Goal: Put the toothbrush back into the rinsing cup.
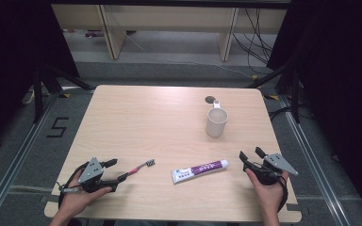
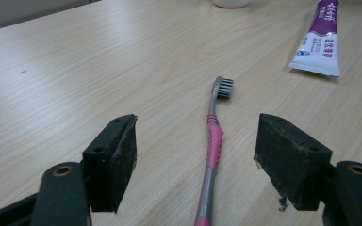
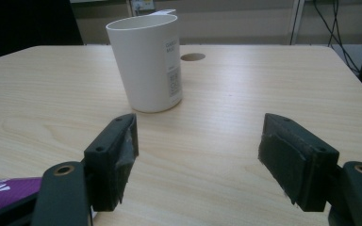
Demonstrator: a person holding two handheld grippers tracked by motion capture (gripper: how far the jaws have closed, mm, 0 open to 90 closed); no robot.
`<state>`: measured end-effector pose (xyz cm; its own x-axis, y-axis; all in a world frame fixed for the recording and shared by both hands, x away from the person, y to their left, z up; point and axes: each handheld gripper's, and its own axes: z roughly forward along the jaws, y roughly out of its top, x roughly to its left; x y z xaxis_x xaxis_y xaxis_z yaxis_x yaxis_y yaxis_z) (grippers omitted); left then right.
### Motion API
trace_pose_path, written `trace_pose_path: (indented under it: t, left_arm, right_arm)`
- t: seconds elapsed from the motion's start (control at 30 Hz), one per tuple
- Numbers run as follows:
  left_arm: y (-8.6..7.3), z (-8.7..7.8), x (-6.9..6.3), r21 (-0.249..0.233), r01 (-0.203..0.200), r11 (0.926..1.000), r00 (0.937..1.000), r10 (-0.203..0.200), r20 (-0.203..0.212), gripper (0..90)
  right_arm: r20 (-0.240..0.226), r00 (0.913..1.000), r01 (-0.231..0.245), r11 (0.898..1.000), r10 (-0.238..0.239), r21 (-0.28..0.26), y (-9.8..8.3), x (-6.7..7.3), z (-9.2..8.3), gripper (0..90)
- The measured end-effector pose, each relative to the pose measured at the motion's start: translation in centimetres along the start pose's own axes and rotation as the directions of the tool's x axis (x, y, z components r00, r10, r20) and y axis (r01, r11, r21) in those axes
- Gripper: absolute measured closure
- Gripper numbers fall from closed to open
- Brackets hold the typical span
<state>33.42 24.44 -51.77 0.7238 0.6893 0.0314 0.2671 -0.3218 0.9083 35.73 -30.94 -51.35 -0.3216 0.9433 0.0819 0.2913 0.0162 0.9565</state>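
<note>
1. Near edge, left corner: left gripper (image 1: 115, 170) – jaws spread around the pink toothbrush (image 1: 141, 166) handle (not pinching it).
2. Near edge, right: right gripper (image 1: 250, 155), jaws spread, empty.
3. Between them – toothpaste tube (image 1: 200, 171).
4. Toward the desk's (image 1: 146, 117) far edge: white cup (image 1: 216, 122).

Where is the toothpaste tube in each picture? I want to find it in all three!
High view: the toothpaste tube lies near the table's front edge, between the two grippers, cap toward the right.
Left gripper view: top right corner, crimped end nearest the camera, right of the toothbrush.
Right gripper view: just a purple sliver at the bottom left edge, behind the left finger.
Shared landmark: the white cup, also at, stands beyond the tube.
</note>
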Motion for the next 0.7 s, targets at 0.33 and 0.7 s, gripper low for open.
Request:
trace_pose_path:
  t: [0.33,0.7]
  left_arm:
    - [3.2,0.1,0.0,0.106,-0.025,0.9940,0.9990,0.021,0.038,37.5]
    - [7.1,2.4,0.7,0.554,-0.209,0.8059,0.9636,0.074,0.257,48.0]
  right_arm:
    - [-0.032,0.9995,0.001,1.000,-0.001,0.006,0.0,0.3,0.2,30.1]
    - [-0.051,0.9987,0.012,0.999,-0.010,0.036,0.1,0.2,0.3,31.2]
